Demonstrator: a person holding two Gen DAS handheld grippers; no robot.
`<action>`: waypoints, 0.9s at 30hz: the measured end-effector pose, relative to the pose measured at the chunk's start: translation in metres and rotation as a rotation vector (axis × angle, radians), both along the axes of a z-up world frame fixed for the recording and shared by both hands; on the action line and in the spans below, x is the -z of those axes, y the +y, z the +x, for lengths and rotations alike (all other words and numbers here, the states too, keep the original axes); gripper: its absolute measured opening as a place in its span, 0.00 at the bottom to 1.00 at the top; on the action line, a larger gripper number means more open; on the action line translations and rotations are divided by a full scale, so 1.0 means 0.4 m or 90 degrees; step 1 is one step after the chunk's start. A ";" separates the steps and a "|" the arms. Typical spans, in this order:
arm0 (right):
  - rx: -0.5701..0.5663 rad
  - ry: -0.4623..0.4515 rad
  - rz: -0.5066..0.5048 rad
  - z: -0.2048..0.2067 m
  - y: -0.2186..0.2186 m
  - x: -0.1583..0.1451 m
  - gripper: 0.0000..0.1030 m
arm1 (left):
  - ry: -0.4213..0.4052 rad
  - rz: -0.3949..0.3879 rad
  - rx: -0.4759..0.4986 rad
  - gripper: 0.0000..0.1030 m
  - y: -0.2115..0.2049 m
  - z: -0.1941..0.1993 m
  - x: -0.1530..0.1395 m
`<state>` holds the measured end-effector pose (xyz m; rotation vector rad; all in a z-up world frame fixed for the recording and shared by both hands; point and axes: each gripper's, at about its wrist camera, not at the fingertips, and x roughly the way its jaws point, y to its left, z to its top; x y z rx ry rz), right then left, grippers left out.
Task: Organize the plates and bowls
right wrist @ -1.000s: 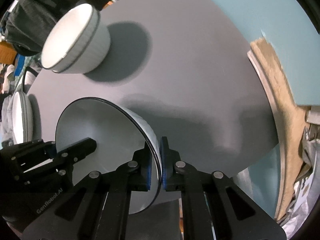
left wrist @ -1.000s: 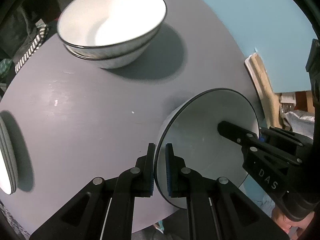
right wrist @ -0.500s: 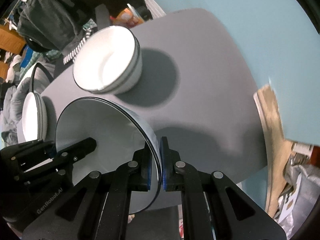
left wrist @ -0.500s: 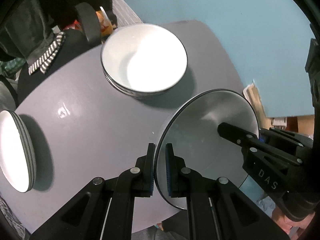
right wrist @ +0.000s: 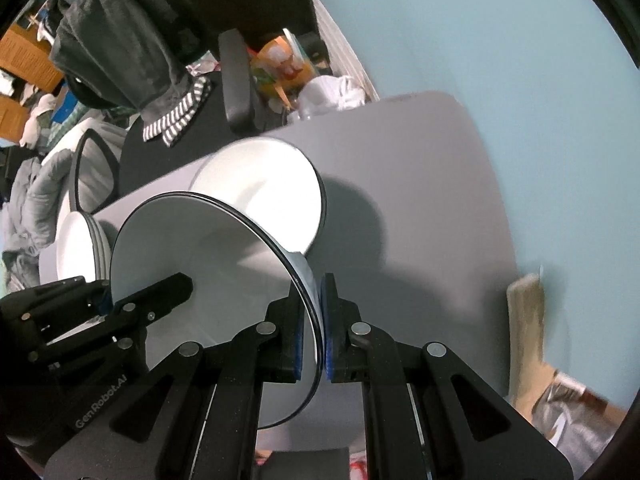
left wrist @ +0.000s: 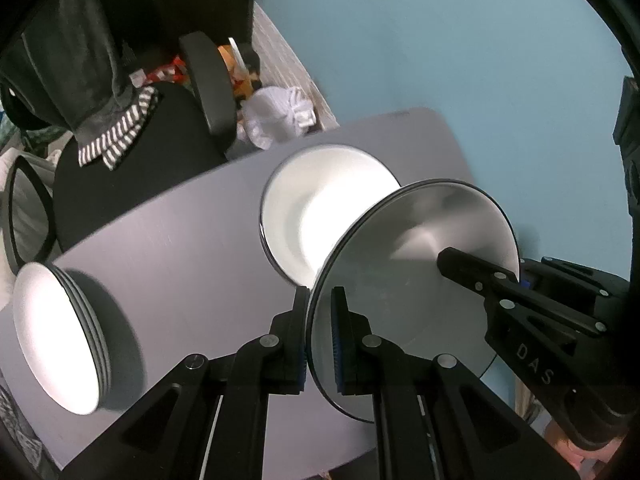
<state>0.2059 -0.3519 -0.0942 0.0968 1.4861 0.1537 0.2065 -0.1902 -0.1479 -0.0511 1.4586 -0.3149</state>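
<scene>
Over the table: I've got one bowl [left wrist: 420,264] up in the air, pinched by both claws on opposite sides of its rim, and the grey table [left wrist: 168,264] sits noticeably further below than it did a second ago, so we've climbed and drifted.

Left gripper [left wrist: 320,336]: clamped tight on the near edge of the rim, pads either side of the wall, nothing else in it.

Right gripper [right wrist: 311,332]: same deal on the opposite edge, squeezed shut on the rim.

Bowl stack [left wrist: 320,216]: was way up at the far side of the table a second ago; now it's right behind the carried bowl, whose rim overlaps it in both views. No contact that I can see.

Plate stack [left wrist: 60,340]: barely a sliver at the table's left edge before, now fully visible there, well apart from the bowl stack.

What it means: I reckon this is the carry leg nearly done. Next is lining up over the bowl stack and lowering level so it nests.

Watch out: uneven release would tip it.
</scene>
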 end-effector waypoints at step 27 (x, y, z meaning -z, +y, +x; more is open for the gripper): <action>-0.040 0.060 0.020 0.134 0.033 0.092 0.07 | 0.027 0.062 -0.045 0.09 -0.004 0.136 0.066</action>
